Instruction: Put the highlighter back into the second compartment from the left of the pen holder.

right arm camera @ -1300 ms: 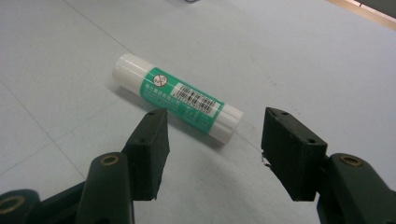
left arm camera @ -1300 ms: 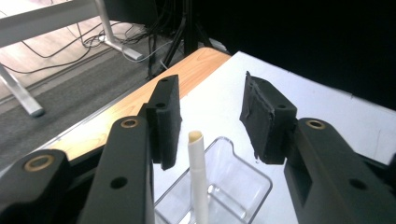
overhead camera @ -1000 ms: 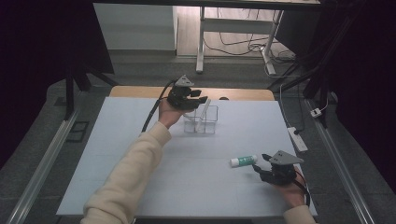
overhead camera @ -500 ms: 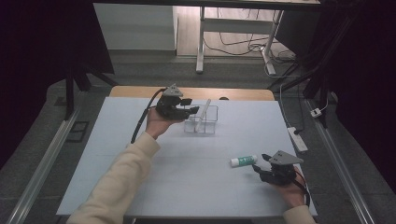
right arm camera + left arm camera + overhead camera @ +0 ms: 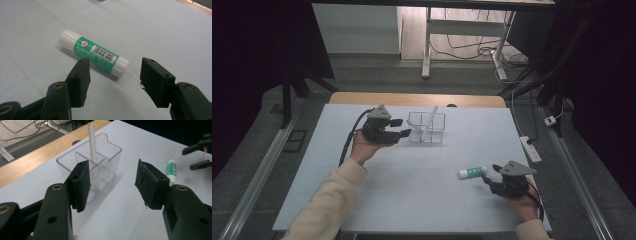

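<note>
Glue stick [image 5: 93,55], white with a green label, lies on its side on the pale bench [image 5: 412,190] just ahead of the right claw [image 5: 113,80], slantwise across its line of sight. That claw's jaws stand well apart and hold nothing; the stick lies beyond their tips, untouched, its nearer end between the two pads as seen from the right gripper view. In the high view the right claw [image 5: 493,175] sits low over the bench with the glue stick [image 5: 472,172] just in front of it.

The left claw [image 5: 112,183] has just been opening its jaws, and nothing sits between them. Straight ahead of it and a little toward its left jaw stands a clear plastic organiser [image 5: 100,162] with compartments, upright on the bench, close to the claw but apart from it. A white stick [image 5: 93,147] leans in one compartment, its top rising above the rim. In the high view the left claw [image 5: 404,128] is level, pointing at the organiser [image 5: 427,127] just beside it.
</note>
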The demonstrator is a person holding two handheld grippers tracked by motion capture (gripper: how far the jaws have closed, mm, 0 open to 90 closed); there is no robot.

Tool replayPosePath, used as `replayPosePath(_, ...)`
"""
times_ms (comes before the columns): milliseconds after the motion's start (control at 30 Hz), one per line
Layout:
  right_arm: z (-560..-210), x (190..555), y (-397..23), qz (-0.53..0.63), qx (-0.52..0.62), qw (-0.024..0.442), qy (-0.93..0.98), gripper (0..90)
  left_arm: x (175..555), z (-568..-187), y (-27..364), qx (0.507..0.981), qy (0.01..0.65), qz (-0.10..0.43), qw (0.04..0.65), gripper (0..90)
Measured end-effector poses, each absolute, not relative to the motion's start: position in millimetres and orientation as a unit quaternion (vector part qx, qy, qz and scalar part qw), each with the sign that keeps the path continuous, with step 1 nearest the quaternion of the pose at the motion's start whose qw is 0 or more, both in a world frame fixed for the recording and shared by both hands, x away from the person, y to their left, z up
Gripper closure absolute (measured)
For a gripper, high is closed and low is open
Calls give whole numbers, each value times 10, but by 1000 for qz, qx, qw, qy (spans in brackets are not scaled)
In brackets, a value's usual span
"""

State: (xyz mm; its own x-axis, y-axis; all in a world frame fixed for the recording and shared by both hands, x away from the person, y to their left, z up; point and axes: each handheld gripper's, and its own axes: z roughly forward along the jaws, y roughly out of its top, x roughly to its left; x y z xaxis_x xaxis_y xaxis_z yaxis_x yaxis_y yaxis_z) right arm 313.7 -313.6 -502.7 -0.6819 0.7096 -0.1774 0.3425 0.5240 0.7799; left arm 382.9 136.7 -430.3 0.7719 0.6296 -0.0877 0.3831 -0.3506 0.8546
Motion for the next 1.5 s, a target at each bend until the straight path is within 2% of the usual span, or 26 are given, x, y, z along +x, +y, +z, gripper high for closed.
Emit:
replayPosePath(733,-5045,3151,-3094,370,311,243,841,405,3165,-4626,1883,810,336,124,465,412)
replayPosePath(1500,-4991,3137,-3104,382,301,239,840,396,2769,-4950,2228,811,366,126,438,397)
